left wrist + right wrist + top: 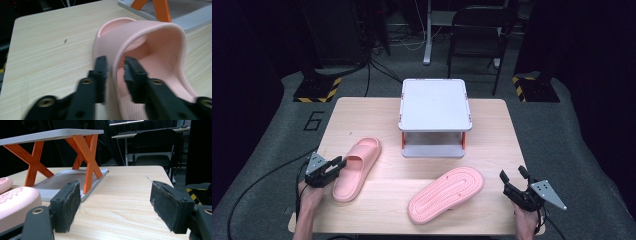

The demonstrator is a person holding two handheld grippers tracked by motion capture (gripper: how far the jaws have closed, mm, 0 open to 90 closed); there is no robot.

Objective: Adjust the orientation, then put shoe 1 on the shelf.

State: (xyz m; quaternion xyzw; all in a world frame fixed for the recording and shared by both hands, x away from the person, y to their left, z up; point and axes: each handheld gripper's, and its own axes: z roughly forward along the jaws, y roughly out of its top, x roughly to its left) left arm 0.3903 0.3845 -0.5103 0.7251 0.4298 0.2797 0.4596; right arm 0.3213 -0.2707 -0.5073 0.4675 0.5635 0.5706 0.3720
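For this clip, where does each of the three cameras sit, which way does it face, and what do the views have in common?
High view: above the person's side, looking forward and down on the table; both forearms, left gripper and right gripper enter from the bottom.
Left gripper view: rides the left gripper, looking along its jaws, which straddle the upright slipper's side wall.
Right gripper view: rides the right gripper, low over the table, facing the shelf through wide-open jaws.
Shared: all views show the shelf; the high and right views show the flipped slipper.
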